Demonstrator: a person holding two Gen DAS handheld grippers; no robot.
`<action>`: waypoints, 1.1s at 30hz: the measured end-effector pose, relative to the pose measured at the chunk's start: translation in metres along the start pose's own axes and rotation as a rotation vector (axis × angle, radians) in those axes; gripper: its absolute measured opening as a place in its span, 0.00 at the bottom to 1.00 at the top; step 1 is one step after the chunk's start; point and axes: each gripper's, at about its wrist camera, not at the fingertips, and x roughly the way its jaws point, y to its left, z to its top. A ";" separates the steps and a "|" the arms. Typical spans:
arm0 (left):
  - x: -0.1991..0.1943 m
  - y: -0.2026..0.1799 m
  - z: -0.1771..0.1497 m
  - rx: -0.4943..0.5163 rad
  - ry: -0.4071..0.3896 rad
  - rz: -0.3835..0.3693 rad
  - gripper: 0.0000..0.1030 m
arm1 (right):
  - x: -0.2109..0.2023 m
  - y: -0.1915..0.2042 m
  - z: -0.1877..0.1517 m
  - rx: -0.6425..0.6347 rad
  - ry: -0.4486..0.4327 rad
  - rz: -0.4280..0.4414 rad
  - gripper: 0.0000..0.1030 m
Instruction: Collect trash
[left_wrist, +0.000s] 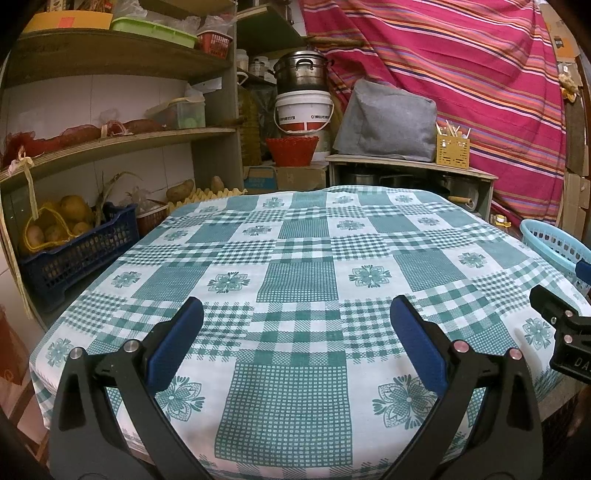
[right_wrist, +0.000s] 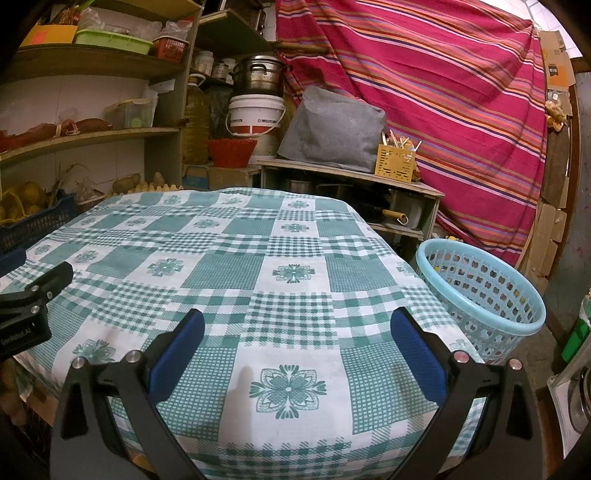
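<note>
table: green-checked tablecloth (left_wrist: 295, 280) | left: wooden shelves (left_wrist: 122, 140) | back: striped pink curtain (left_wrist: 461, 85)

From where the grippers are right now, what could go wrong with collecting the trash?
1. The blue basket stands off the table's right edge, so anything released short may land on the cloth or floor.
2. No trash shows on the checked cloth; both the left gripper and right gripper are open and empty, and could snag loose fabric.
3. The two grippers are close together and may collide.
</note>
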 end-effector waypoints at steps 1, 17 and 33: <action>0.000 0.000 0.000 0.000 -0.001 0.000 0.95 | 0.000 0.000 0.000 0.000 0.000 0.000 0.95; 0.000 0.000 0.000 0.000 0.002 -0.002 0.95 | 0.000 0.001 0.000 -0.001 0.000 -0.001 0.95; -0.002 -0.001 0.002 -0.008 -0.010 0.004 0.95 | 0.000 0.000 0.000 -0.004 -0.002 -0.002 0.95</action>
